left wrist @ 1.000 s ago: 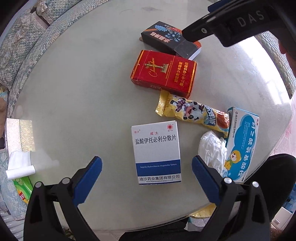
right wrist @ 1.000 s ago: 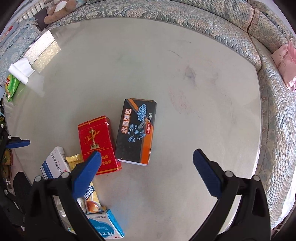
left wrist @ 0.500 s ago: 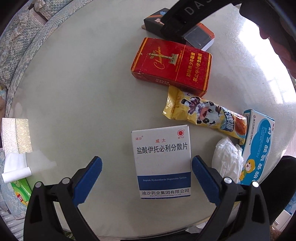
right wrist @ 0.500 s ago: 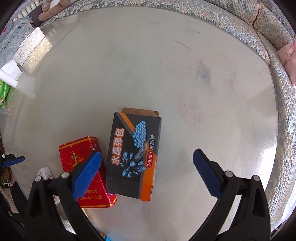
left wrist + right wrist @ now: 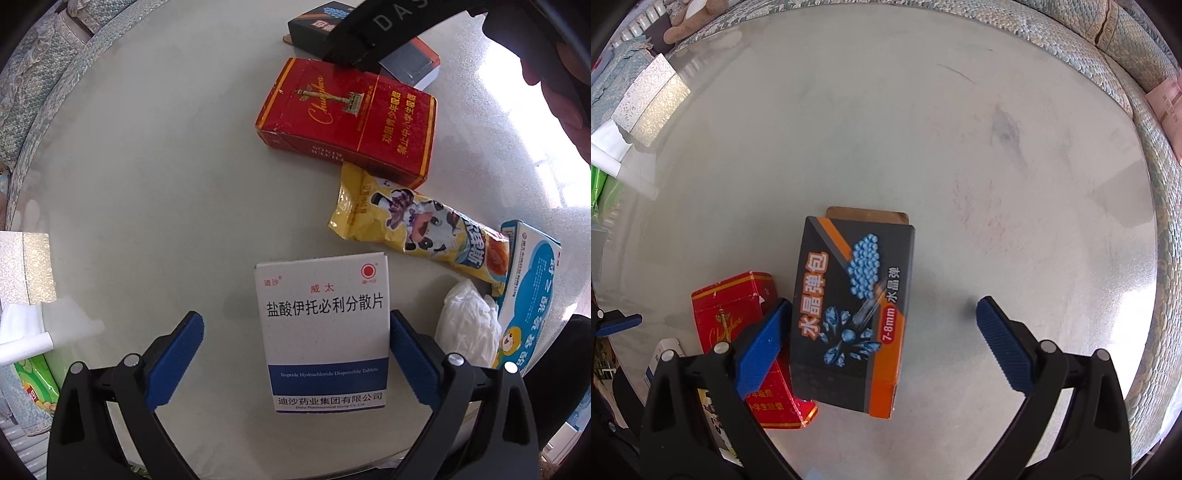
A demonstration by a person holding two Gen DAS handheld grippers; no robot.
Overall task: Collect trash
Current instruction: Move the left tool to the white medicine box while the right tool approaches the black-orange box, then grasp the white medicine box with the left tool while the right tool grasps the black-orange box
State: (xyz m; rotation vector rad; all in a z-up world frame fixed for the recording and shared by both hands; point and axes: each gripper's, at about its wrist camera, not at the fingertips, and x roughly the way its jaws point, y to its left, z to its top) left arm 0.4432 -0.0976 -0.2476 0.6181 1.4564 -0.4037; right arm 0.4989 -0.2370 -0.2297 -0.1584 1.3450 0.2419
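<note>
Trash lies on a round glass table (image 5: 147, 184). In the left wrist view my left gripper (image 5: 295, 350) is open around a white and blue medicine box (image 5: 325, 332), whose right edge is close to the right finger. Beyond lie a red cigarette pack (image 5: 347, 118), a yellow snack wrapper (image 5: 417, 232), a crumpled white tissue (image 5: 469, 325) and a blue and white carton (image 5: 528, 295). In the right wrist view my right gripper (image 5: 882, 339) is open over a black and orange box (image 5: 853, 314), which lies nearer its left finger, beside the red cigarette pack (image 5: 738, 332).
A patterned sofa (image 5: 1071, 48) curves around the table's far and right sides. A silver box (image 5: 650, 99) and white paper (image 5: 22, 328) sit at the table's left edge, with a green packet (image 5: 33, 384) below. A pink item (image 5: 1167, 103) rests on the sofa.
Both grippers have come lower and closer: the white medicine box now lies between the left fingers, and the black and orange box has come between the right fingers. Both stay open.
</note>
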